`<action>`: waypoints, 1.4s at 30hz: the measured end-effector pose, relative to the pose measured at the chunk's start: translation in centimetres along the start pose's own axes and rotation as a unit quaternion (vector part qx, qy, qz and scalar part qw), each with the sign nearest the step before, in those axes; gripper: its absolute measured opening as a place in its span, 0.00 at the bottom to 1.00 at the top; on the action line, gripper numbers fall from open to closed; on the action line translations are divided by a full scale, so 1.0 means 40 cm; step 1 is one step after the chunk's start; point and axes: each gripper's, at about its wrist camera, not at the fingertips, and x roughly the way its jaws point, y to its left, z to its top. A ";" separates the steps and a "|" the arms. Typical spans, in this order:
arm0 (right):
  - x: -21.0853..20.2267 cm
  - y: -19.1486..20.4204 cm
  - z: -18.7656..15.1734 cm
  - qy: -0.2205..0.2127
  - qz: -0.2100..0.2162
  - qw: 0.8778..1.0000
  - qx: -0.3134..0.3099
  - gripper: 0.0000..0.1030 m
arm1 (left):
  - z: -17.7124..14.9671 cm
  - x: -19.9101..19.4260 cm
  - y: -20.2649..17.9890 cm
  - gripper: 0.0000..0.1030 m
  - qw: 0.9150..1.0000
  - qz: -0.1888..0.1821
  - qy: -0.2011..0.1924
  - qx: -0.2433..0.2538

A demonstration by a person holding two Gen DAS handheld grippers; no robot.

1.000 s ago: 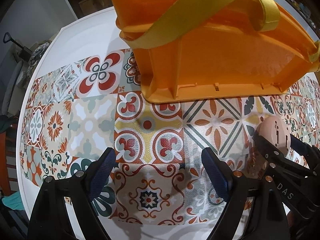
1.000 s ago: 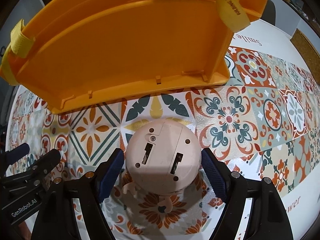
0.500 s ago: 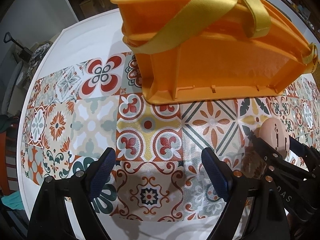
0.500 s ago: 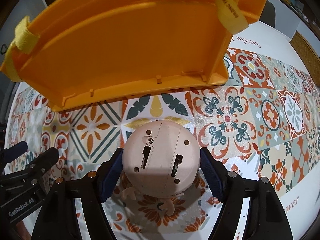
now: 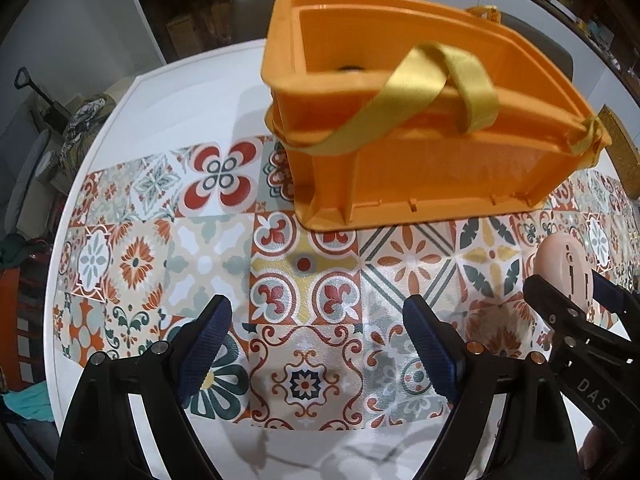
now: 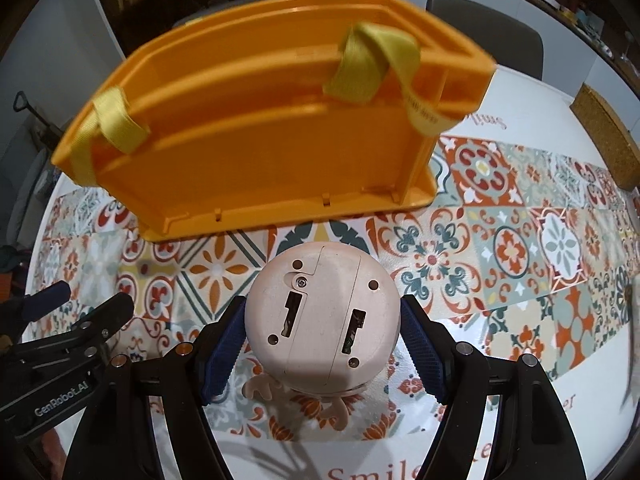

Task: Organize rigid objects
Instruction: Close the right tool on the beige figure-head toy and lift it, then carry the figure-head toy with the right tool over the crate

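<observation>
The right gripper point(image 6: 322, 344) is grasping a round pink toy point(image 6: 322, 314), its blue fingers point(image 6: 224, 354) pressing against both sides of the body. The toy is turned so its flat underside is facing the camera, showing two slots, a screw and small holes, while a pale antler-like piece point(image 6: 264, 390) is sticking out below it. In the left wrist view the toy point(image 5: 564, 266) is showing edge-on at the far right, clamped in the right gripper point(image 5: 576, 292).

The left gripper point(image 5: 316, 344) is hanging released, its fingers point(image 5: 206, 340) standing wide apart with nothing between them, only the patterned mat point(image 5: 304, 264) showing underneath.

An orange bin point(image 5: 424, 136) is sitting on the counter point(image 5: 192, 92) beyond both grippers, resting partly on the mat. A yellow strap point(image 5: 424, 80) is looping over its open top and running down its near wall. Something small and dark is lying inside the bin; it cannot be told what. In the right wrist view the bin point(image 6: 260, 152) is standing just behind the toy, slightly blurred.

The mat is lying across the white round counter, and a cork pad point(image 6: 604, 136) is sitting at the right edge. Grey chairs point(image 6: 484, 28) are standing behind the counter
</observation>
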 end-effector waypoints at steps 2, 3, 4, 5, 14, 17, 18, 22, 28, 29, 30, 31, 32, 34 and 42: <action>-0.020 0.001 0.004 -0.005 0.000 1.000 -0.002 0.73 | 0.003 -0.014 0.000 0.85 1.000 0.002 -0.007 0.000; -0.029 0.001 0.008 -0.009 0.000 1.000 -0.003 0.73 | 0.005 -0.020 -0.001 0.85 1.000 0.003 -0.011 0.000; -0.035 -0.002 0.013 -0.011 0.000 1.000 -0.004 0.73 | 0.008 -0.026 0.000 0.86 1.000 0.004 -0.014 0.001; -0.043 -0.002 0.018 -0.013 0.000 1.000 -0.005 0.73 | 0.009 -0.034 0.000 0.86 1.000 0.004 -0.016 0.000; -0.114 0.020 0.043 -0.045 0.006 0.999 -0.013 0.73 | 0.027 -0.087 0.012 0.90 0.999 -0.002 -0.043 -0.002; -0.136 0.022 0.052 -0.053 0.009 0.998 -0.013 0.73 | 0.034 -0.109 0.014 0.91 0.999 -0.002 -0.054 -0.002; -0.144 0.022 0.056 -0.057 0.010 0.998 -0.014 0.73 | 0.036 -0.114 0.016 0.93 0.998 -0.001 -0.057 -0.003; -0.167 0.024 0.070 -0.069 0.011 0.997 -0.016 0.73 | 0.045 -0.141 0.020 0.94 0.997 0.000 -0.072 -0.001; -0.200 0.031 0.092 -0.086 0.011 0.996 -0.022 0.73 | 0.061 -0.180 0.017 0.94 0.996 -0.003 -0.091 0.002; -0.205 0.031 0.095 -0.088 0.012 0.996 -0.023 0.73 | 0.063 -0.185 0.017 0.94 0.996 -0.003 -0.094 0.003; -0.209 0.032 0.099 -0.091 0.013 0.995 -0.024 0.73 | 0.066 -0.190 0.018 0.95 0.995 -0.002 -0.097 0.002; -0.213 0.032 0.102 -0.094 0.013 0.995 -0.024 0.73 | 0.069 -0.194 0.018 0.96 0.995 -0.001 -0.100 0.001; -0.216 0.031 0.104 -0.095 0.013 0.995 -0.024 0.73 | 0.072 -0.198 0.019 0.96 0.995 -0.001 -0.102 0.001; -0.222 0.032 0.111 -0.099 0.014 0.995 -0.023 0.73 | 0.080 -0.205 0.022 0.96 0.994 -0.003 -0.106 -0.001; -0.228 0.032 0.141 -0.103 0.020 0.994 -0.017 0.73 | 0.108 -0.227 0.024 0.96 0.993 -0.002 -0.120 -0.001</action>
